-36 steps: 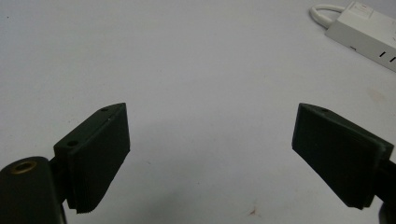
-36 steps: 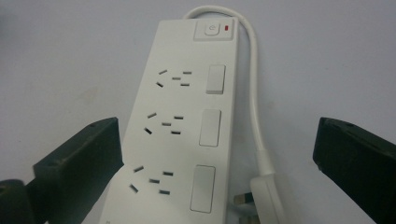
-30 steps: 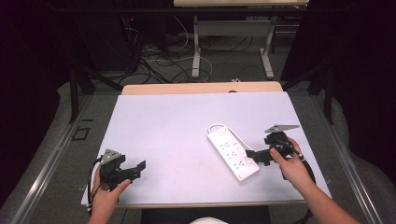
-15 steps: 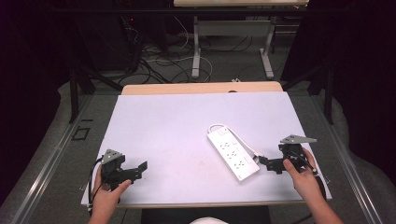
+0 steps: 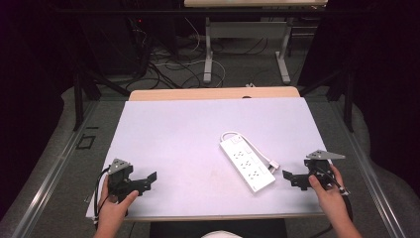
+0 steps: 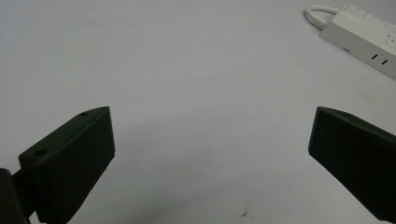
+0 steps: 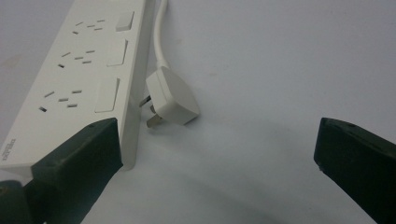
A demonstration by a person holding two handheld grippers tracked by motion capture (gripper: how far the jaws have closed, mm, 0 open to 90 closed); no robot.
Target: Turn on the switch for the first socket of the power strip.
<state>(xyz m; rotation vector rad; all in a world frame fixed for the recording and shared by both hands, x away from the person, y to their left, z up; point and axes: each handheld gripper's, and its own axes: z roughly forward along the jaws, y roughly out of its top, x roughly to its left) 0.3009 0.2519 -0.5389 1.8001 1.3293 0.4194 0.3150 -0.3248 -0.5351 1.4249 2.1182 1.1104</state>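
A white power strip lies diagonally on the white table, right of centre. Its white plug rests on the table against its right side. My right gripper is open just right of the strip's near end and touches nothing. In the right gripper view the strip runs along the left jaw, and the plug with its cable lies ahead of the open gripper. My left gripper is open and empty at the near left. The left gripper view shows bare table between the jaws and the strip far off.
A wooden strip edges the table's far side. Beyond it are desk legs and loose cables on the floor. Both hands are close to the table's front edge.
My right gripper has drawn back from the power strip's near end, moving right and toward the front edge. The left gripper has barely moved.
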